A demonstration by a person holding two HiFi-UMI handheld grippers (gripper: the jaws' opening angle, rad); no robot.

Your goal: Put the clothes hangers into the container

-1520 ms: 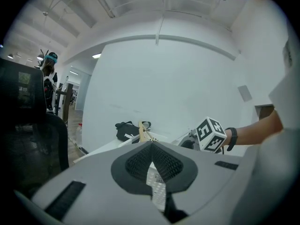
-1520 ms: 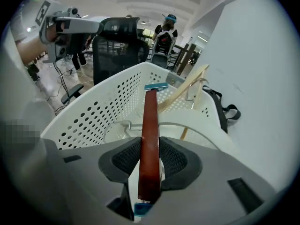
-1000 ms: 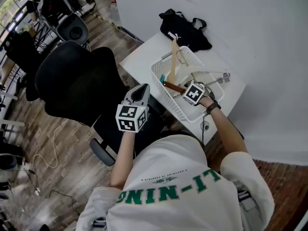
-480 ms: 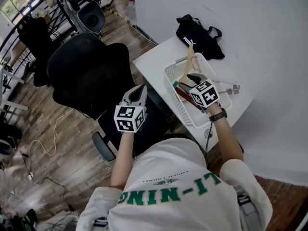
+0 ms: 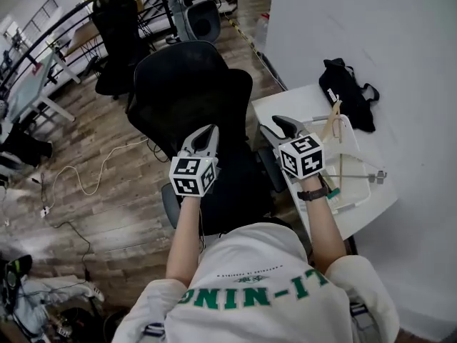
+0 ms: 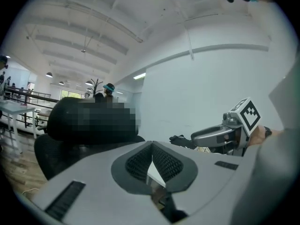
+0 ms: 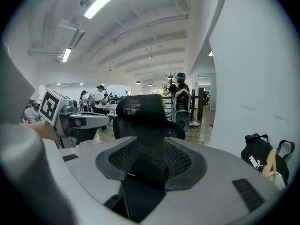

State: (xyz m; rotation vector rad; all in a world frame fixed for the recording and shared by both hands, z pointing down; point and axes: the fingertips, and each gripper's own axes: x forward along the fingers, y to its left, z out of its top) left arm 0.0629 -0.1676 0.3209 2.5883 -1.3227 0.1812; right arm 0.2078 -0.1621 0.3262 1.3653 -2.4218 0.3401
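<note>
Left gripper [image 5: 206,131] closed, empty; right gripper [image 5: 274,126] part-open, jaws just closing on nothing; wooden clothes hangers [image 5: 332,126] in white plastic basket [image 5: 355,200].

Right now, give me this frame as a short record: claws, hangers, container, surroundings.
left claw: shut, empty, raised over the black chair
right claw: open, jaws have just been closing, nothing between them, outside the basket
hangers: wooden hanger and thin hanger in the white basket, ends sticking out
basket: on the white table, near the black bag
</note>
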